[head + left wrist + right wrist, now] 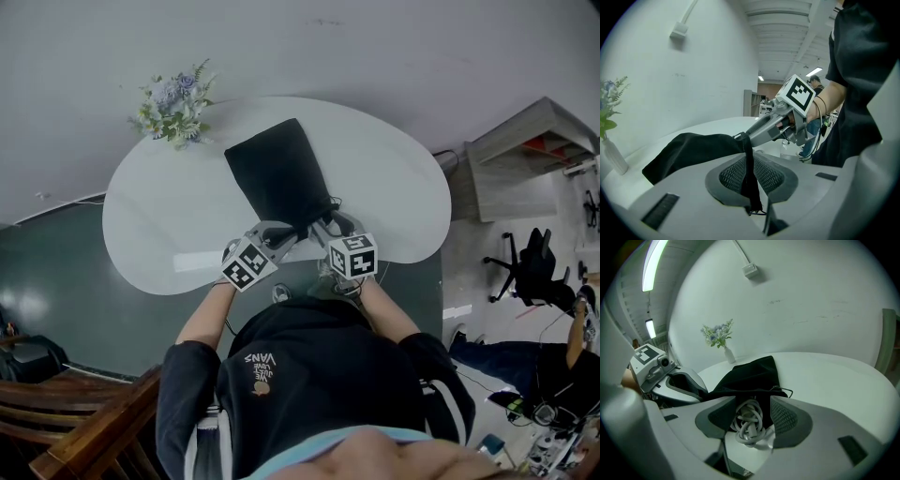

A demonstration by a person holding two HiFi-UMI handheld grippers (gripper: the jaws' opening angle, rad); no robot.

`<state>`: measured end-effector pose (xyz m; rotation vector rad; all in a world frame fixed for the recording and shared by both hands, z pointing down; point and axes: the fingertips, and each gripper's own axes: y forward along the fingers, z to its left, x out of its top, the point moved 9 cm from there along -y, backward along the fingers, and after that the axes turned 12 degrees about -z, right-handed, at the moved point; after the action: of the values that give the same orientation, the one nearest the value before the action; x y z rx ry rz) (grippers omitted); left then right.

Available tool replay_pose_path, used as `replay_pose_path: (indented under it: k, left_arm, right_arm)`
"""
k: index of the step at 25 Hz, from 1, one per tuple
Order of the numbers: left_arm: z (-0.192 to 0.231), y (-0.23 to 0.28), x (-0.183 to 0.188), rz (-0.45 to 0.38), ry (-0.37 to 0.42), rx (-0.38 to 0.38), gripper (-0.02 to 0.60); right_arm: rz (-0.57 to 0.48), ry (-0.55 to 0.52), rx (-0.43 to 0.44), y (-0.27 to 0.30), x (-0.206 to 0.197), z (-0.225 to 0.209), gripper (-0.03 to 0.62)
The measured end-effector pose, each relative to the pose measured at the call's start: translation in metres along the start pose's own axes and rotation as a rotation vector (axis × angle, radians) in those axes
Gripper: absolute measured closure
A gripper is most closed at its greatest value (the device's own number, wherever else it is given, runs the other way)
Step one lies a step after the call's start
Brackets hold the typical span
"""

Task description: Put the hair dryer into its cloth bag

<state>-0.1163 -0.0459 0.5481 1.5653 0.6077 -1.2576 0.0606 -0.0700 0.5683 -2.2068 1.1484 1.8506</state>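
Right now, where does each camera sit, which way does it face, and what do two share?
Head view: on the person's head, facing down at the white table and black cloth bag; arms and torso show.
Left gripper view: on the left gripper, looking along jaws shut on the bag's edge; the right gripper and torso show.
Right gripper view: rides that gripper, parted jaws around a coiled white cord, facing the flower vase.
Shared: all three see the bag.
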Motion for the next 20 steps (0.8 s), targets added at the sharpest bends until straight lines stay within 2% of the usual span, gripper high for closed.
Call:
replay_pose_path:
  k: [8, 13, 20]
  left_arm:
    - [-0.024, -0.001, -0.006, 0.03, 0.048, -0.029, 0.532]
    - [-0.036, -0.004, -0.013, 0.006, 0.04, -0.035, 0.529]
    - [-0.052, -0.021, -0.017, -0.057, 0.028, 0.054, 0.529]
  right_arm:
    - [-0.013, 0.044, -0.061, -0.033, -0.018, 0.003, 0.376]
    - [-0.029, 0.06, -0.101, -0.048, -0.027, 0.007, 0.376]
    - [-0.08, 0.052, -0.131, -0.067, -0.031, 0.016, 0.376]
